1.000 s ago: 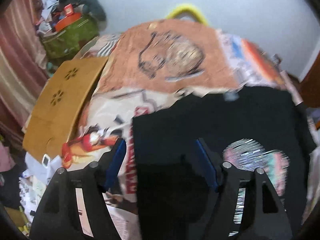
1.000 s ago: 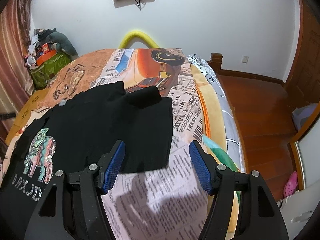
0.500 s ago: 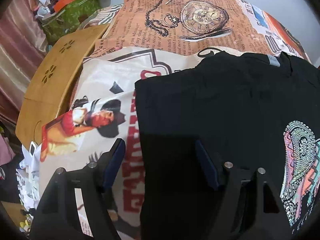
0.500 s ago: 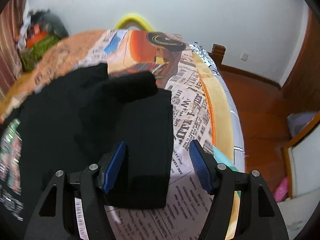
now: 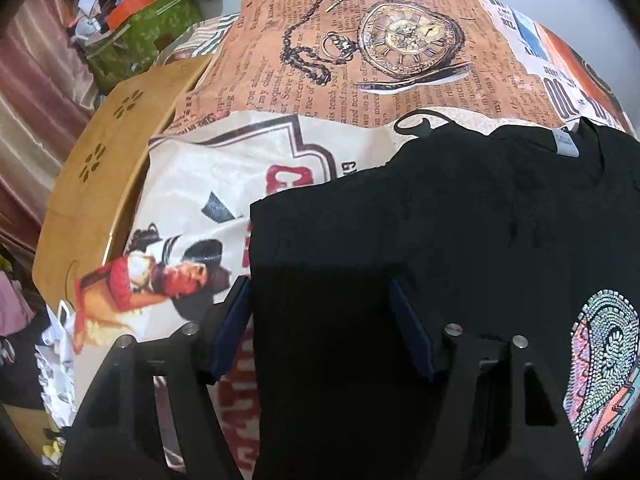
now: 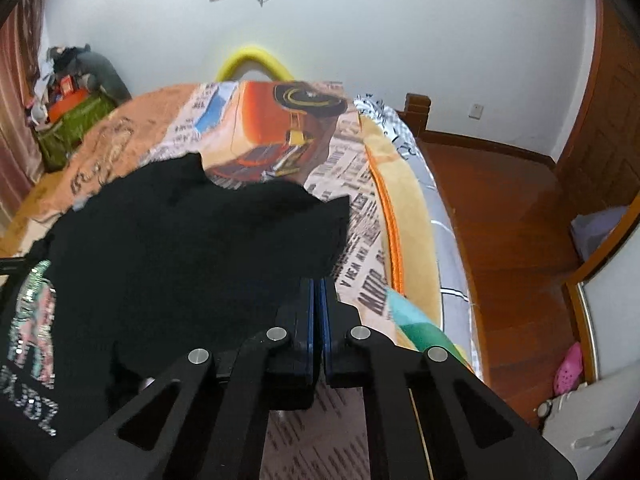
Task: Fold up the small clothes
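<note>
A small black T-shirt (image 5: 440, 240) with a sequin print (image 5: 604, 368) lies on the bed. In the left wrist view my left gripper (image 5: 320, 320) is open, its blue-padded fingers (image 5: 230, 320) straddling the shirt's left side edge. In the right wrist view the shirt (image 6: 180, 248) shows its right side lifted and bunched. My right gripper (image 6: 318, 292) is shut on the shirt's right edge near the hem, holding it above the bedspread.
The bedspread (image 5: 360, 60) has newspaper, pocket-watch and car prints. A wooden panel (image 5: 100, 184) flanks the bed's left side, with a cluttered green box (image 5: 140, 40) beyond. Wooden floor (image 6: 512, 240) lies right of the bed edge (image 6: 404, 216). A yellow hoop (image 6: 256, 60) stands at the far end.
My right gripper closed on the shirt's right edge and lifted it, bunching the cloth. My left gripper moved forward and down over the shirt's left edge, staying open.
</note>
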A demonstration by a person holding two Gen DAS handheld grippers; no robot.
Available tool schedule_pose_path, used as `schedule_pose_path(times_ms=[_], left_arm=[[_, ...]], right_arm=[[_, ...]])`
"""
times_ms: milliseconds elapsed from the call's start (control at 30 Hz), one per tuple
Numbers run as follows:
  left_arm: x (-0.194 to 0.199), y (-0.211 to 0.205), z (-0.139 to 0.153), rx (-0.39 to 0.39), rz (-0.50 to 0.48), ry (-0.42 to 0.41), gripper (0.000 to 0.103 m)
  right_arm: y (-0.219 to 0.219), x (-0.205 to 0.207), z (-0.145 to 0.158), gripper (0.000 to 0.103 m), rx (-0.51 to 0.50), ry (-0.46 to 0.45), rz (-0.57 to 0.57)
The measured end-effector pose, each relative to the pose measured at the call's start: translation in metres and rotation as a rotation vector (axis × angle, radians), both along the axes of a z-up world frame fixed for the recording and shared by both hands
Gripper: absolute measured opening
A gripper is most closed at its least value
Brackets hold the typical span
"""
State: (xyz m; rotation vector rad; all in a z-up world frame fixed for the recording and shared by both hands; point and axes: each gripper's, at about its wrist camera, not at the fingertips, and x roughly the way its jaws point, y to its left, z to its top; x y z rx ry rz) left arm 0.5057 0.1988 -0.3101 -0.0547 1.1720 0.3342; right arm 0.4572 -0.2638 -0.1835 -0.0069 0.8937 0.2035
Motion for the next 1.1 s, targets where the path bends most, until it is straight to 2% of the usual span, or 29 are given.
schedule_pose_path(times_ms=[167, 300, 433, 567, 700, 767, 900, 967, 1033, 1100], left_arm=[[-0.024, -0.001, 0.025, -0.032, -0.024, -0.059, 0.069], [-0.049, -0.005, 0.052, 0.005, -0.060, -0.109, 0.069], [-0.074, -0.003, 0.076, 0.025, -0.089, -0.156, 0.069], [-0.092, 0.003, 0.091, 0.022, -0.087, -0.188, 0.071], [-0.101, 0.008, 0.093, 0.054, -0.082, -0.185, 0.072], [-0.106, 0.013, 0.091, 0.043, -0.077, -0.180, 0.072], [-0.110, 0.021, 0.084, 0.029, -0.065, -0.165, 0.072], [-0.109, 0.024, 0.081, 0.028, -0.062, -0.157, 0.072], [-0.107, 0.027, 0.078, 0.020, -0.058, -0.153, 0.072], [-0.102, 0.030, 0.076, 0.004, -0.055, -0.150, 0.072]], right_arm=[[0.006, -0.006, 0.026, 0.003, 0.030, -0.038, 0.020], [0.026, -0.007, 0.052, 0.003, 0.051, -0.083, 0.058], [0.063, -0.011, 0.078, 0.003, 0.076, -0.133, 0.139], [0.107, -0.013, 0.090, 0.003, 0.114, -0.148, 0.236], [0.152, -0.015, 0.079, 0.002, 0.146, -0.118, 0.329], [0.171, -0.016, 0.065, 0.002, 0.156, -0.085, 0.365], [0.198, -0.016, 0.032, 0.004, 0.179, 0.027, 0.423], [0.208, -0.015, 0.014, 0.004, 0.191, 0.115, 0.464], [0.214, -0.019, 0.004, 0.005, 0.179, 0.173, 0.485], [0.214, -0.019, 0.005, 0.009, 0.164, 0.193, 0.514]])
